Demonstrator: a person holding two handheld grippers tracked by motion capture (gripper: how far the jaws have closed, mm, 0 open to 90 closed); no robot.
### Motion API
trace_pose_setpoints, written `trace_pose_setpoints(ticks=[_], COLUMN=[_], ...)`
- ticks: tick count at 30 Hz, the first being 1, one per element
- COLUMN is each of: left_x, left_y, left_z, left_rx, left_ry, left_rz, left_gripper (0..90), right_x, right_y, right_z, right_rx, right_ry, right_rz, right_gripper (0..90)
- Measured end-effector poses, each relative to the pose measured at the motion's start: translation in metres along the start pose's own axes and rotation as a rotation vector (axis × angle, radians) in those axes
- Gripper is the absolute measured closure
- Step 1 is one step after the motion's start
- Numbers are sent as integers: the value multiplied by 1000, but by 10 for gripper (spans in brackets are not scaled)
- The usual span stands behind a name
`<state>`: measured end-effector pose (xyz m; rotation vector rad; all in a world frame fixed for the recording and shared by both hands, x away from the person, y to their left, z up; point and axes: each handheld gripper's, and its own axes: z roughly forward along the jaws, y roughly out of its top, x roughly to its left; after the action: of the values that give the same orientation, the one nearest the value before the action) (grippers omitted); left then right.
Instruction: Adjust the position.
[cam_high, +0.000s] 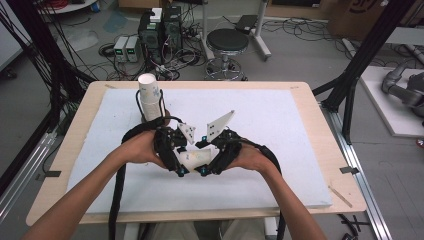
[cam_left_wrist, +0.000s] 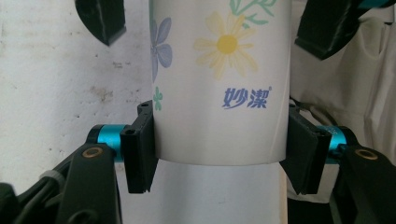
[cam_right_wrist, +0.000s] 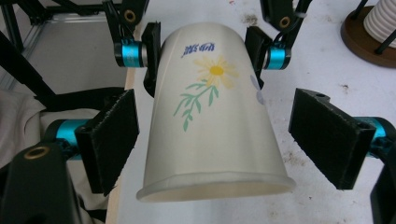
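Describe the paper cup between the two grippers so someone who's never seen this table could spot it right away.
On the white mat covering the wooden table, look at the near middle where both hands meet. The paper cup lies sideways there, clamped near its base by the left gripper. Unlike the upright cup stack behind, it is single and shows a yellow daisy.

Even, soft indoor light (faint shadows), close views slightly blurred.
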<state>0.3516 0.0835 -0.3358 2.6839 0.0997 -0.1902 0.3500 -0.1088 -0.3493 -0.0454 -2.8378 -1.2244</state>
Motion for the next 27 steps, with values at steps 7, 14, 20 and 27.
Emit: trace_pose_setpoints(ticks=[7,14,20,27], left_x=[-3,-7,-11,-14], left_y=[-5,-6,-7,-10], left_z=[7,7,3,-2], left_rx=[-5,-15,-22,-59], left_ry=[-6,7,3,1], left_rz=[-19,-22,-56,-118], left_gripper=[370,370,371,371], right_x=[1,1,2,4], right_y=[0,0,-1,-6], right_z=[-7,-10,-15,-23], right_rx=[-33,-47,-68,-96], right_ry=[-9,-14,-21,-30], right_rz=[6,3,6,23], right_gripper=[165,165,165,164])
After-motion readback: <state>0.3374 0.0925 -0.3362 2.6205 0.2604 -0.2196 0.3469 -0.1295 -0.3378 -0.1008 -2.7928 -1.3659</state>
